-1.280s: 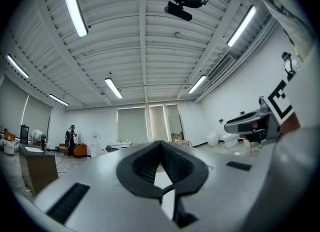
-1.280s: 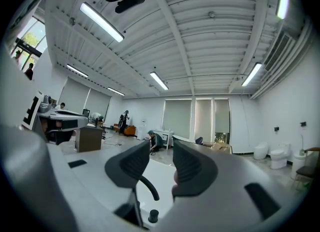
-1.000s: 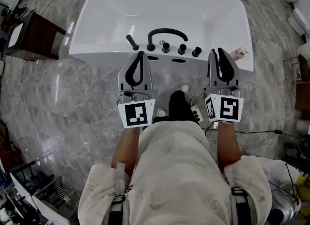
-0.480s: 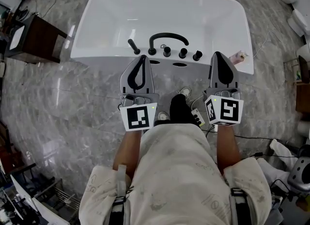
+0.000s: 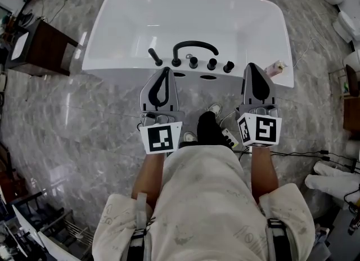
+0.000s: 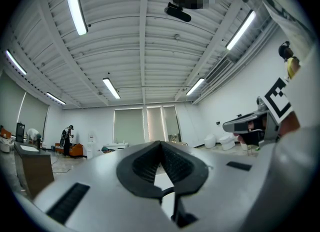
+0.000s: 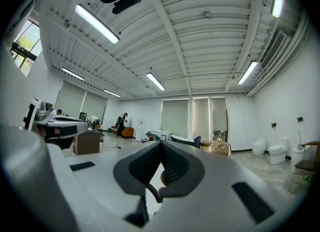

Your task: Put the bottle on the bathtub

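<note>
A small pinkish bottle (image 5: 275,66) rests on the near right corner of the white bathtub (image 5: 191,12), on its rim. My right gripper (image 5: 251,66) is held just left of the bottle, apart from it, jaws shut and empty. My left gripper (image 5: 165,70) hovers over the tub's near wall below the fittings, also shut on nothing. Both gripper views point up into the room. The left gripper (image 6: 160,142) and the right gripper (image 7: 161,141) show their pads pressed together there. The bottle and the tub are out of sight in those two views.
A black faucet arch (image 5: 194,46) and several black knobs line the tub's near rim. A dark wooden cabinet (image 5: 42,46) stands at left. White toilets (image 5: 344,25) sit at the right edge. Cables and a power strip (image 5: 228,136) lie by the person's feet on the marble floor.
The right gripper's jaws, slightly apart a second ago, now meet. Both grippers stay in nearly the same place while the head view drifts a little.
</note>
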`<control>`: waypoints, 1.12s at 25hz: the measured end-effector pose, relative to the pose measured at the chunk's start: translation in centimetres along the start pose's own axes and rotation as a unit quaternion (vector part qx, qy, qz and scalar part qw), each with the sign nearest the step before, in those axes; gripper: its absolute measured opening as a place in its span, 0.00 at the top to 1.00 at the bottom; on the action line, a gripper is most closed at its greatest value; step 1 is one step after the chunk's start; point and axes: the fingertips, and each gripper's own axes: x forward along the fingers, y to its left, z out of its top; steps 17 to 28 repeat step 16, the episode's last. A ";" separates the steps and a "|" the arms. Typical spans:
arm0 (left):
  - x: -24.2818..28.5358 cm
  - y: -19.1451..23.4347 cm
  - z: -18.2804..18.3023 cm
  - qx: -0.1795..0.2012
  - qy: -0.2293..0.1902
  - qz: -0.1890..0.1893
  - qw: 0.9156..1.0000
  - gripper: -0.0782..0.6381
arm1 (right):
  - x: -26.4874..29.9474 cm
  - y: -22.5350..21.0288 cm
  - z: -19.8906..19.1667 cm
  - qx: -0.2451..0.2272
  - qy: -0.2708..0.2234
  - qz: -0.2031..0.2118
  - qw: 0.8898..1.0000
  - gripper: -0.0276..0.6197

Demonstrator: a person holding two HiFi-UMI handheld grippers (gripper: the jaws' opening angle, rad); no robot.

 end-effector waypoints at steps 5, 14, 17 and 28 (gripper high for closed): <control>0.1 -0.3 0.0 -0.001 0.000 -0.005 1.000 0.89 | -0.3 -0.4 0.0 -0.001 0.001 -0.005 1.000 0.97; 0.2 -0.8 -0.1 -0.003 0.000 -0.013 1.000 0.89 | -0.4 -0.5 -0.1 0.004 -0.001 -0.007 1.000 0.97; 0.1 -0.8 -0.1 -0.004 0.000 -0.014 1.000 0.89 | -0.5 -0.5 0.0 0.008 -0.003 -0.007 1.000 0.97; 0.1 -0.8 -0.1 -0.004 0.000 -0.014 1.000 0.89 | -0.5 -0.5 0.0 0.008 -0.003 -0.007 1.000 0.97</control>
